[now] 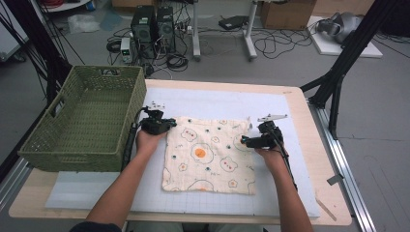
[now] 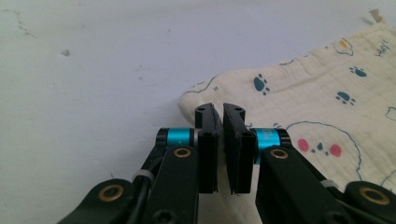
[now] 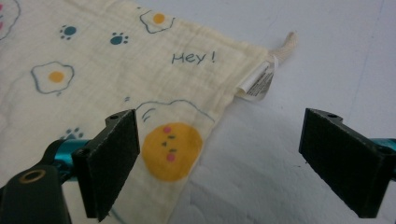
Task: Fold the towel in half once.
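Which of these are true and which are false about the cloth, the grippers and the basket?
1. The right gripper has its jaws wide open. True.
2. The left gripper has its jaws wide open. False: they are nearly shut, over the edge of the cloth.
3. The cloth is inside the basket. False: it lies spread flat on the table.
4. The basket stands at the table's left side. True.
5. The cloth has egg pictures on it. True.

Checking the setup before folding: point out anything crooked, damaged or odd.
Nothing is damaged or spilled. The cloth lies flat but slightly askew on the mat, its far left corner a little rumpled at the left tongs. The basket overhangs the table edge.
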